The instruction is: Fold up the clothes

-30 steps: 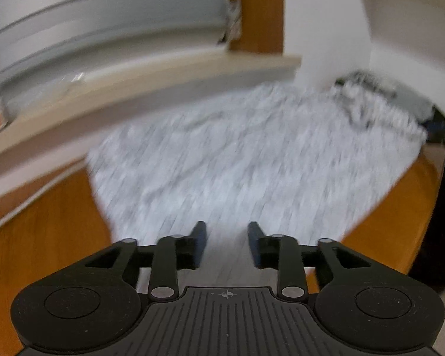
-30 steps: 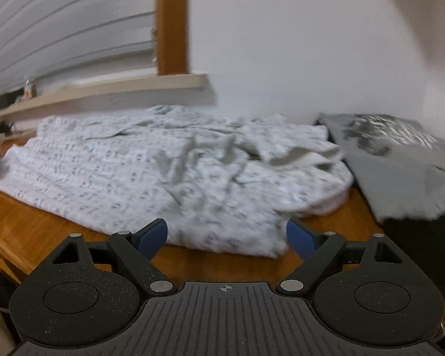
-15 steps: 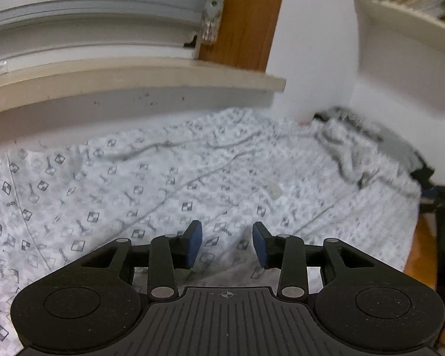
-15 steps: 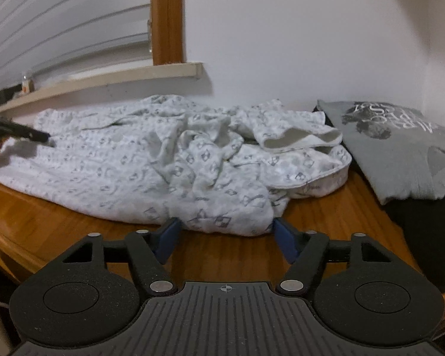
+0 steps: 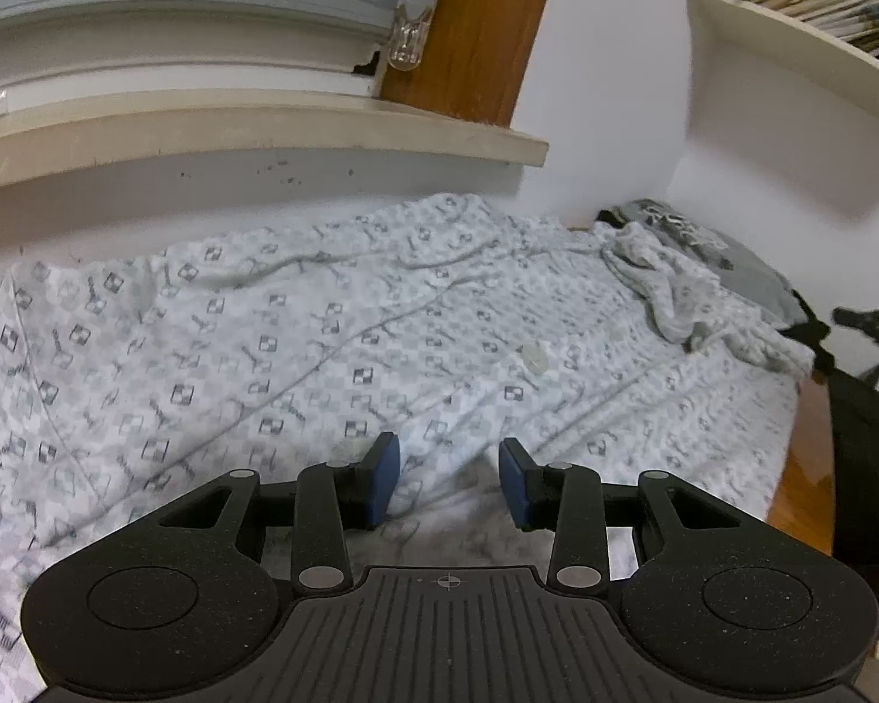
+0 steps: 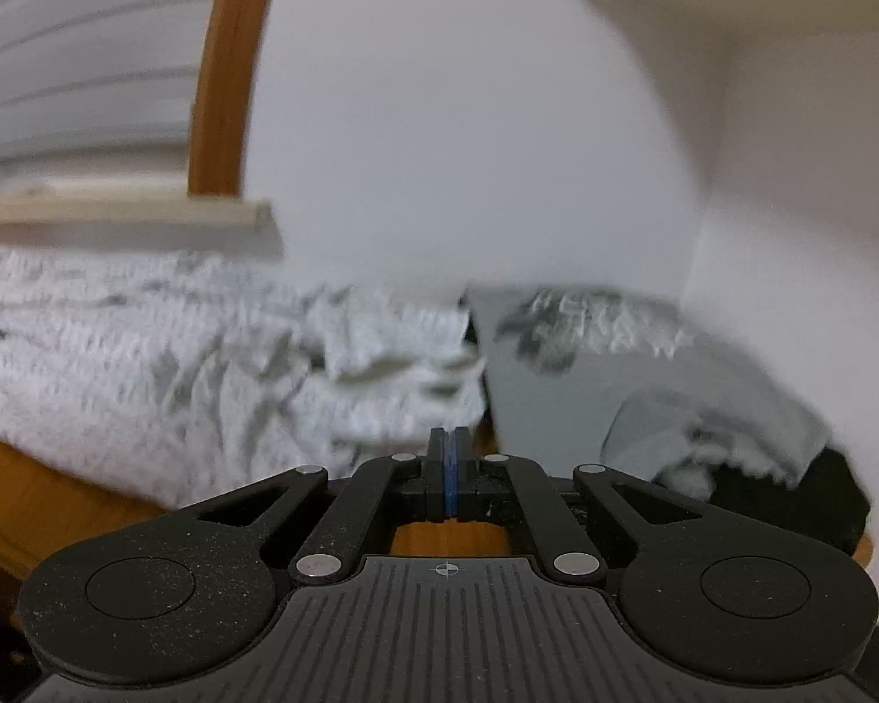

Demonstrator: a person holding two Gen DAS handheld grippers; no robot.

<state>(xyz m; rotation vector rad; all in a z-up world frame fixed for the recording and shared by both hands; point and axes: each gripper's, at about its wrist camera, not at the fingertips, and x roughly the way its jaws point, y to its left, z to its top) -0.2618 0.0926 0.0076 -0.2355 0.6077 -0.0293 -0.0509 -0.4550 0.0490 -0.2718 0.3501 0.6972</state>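
A white patterned shirt (image 5: 322,340) lies spread over the wooden table, its far right end bunched up. My left gripper (image 5: 448,483) hovers low over the shirt's near part, open, with nothing between its blue pads. In the blurred right wrist view the same shirt (image 6: 176,375) lies crumpled to the left. My right gripper (image 6: 451,471) is shut with its pads pressed together and nothing seen between them; it hangs over bare wood near the shirt's right end.
A grey printed garment (image 6: 615,375) lies right of the shirt, with dark fabric (image 6: 791,498) beside it. The wooden table (image 5: 803,492) shows at the right edge. A window sill (image 5: 263,123) and blind run behind; a bookshelf (image 5: 820,12) hangs upper right.
My right gripper has closed from wide open to shut and swung right, now blurred. My left gripper has moved in closer over the shirt and stayed open.
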